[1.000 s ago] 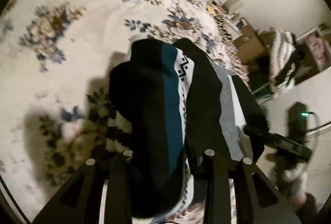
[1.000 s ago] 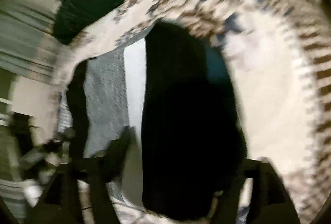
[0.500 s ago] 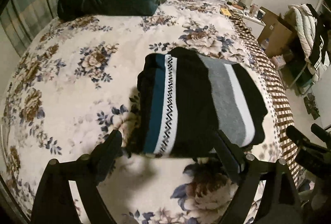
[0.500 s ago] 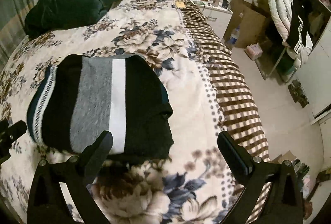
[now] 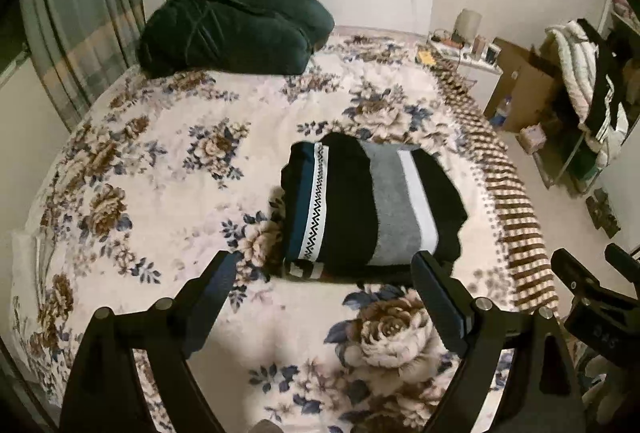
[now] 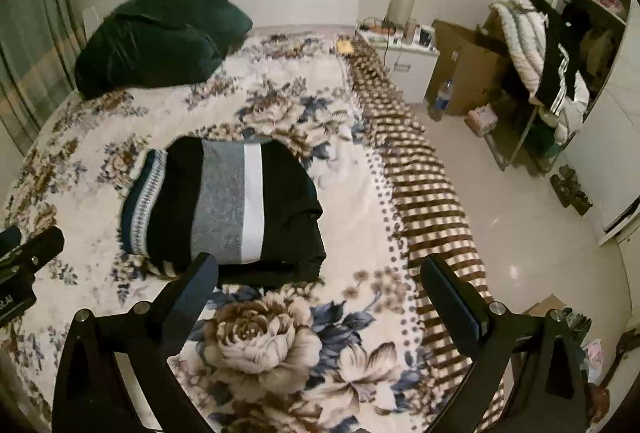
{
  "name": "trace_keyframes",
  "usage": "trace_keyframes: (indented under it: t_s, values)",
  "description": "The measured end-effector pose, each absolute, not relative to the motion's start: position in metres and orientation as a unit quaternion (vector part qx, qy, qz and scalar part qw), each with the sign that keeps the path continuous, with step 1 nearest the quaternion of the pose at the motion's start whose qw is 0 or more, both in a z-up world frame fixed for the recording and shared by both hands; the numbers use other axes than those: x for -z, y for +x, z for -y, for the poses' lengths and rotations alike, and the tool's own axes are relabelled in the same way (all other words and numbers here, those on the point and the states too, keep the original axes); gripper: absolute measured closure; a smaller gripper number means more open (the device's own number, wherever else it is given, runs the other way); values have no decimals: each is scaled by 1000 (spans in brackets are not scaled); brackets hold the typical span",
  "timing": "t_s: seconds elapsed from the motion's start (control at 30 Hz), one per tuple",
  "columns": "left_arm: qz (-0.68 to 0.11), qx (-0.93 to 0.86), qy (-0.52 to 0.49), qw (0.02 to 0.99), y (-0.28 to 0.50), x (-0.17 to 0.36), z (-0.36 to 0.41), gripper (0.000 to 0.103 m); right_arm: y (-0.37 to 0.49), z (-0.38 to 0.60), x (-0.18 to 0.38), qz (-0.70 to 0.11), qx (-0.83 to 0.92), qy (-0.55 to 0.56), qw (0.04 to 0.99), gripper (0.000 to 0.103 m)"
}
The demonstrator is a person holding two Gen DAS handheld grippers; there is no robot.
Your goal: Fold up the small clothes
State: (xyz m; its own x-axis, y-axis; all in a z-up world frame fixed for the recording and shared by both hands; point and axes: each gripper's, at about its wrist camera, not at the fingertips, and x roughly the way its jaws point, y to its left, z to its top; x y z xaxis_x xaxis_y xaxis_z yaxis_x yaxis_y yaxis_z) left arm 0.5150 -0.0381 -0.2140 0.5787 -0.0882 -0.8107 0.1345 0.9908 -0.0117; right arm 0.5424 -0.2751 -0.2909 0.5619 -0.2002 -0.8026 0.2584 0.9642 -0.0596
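I've just let go: both grippers, left (image 5: 324, 273) and right (image 6: 318, 275), jaws apart and empty, now lifted off the folded sweater (image 5: 368, 205); this fold looks done.

A dark green plush pillow (image 5: 236, 25) lies on the floral fleece bed blanket (image 5: 160, 193); a brown cardboard box (image 6: 464, 69) stands near the white nightstand (image 6: 408, 61).

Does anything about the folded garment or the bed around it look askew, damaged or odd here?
Nothing stands out. The black knit garment with grey, white and teal stripes lies folded in a compact rectangle on the floral bedspread, edges roughly squared. Both the left tool and the right tool are open and clear of it.
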Motion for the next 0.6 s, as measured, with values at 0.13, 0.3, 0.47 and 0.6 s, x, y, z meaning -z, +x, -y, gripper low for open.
trace_keyframes:
  t_s: [0.13,0.3,0.47,0.6]
  values:
    - [-439,66,31,896,476,178,37,14,498,263,244,-426,130,30,895,0]
    - [-417,67,28,906,424,132,27,14,432,248,183,-397,136,37,907,0]
    - [-391,70,34,917,376,89,19,14,366,233,123,-369,138,32,919,0]
    - [-370,82,38,925,335,57,14,14,313,220,77,-344,140,26,928,0]
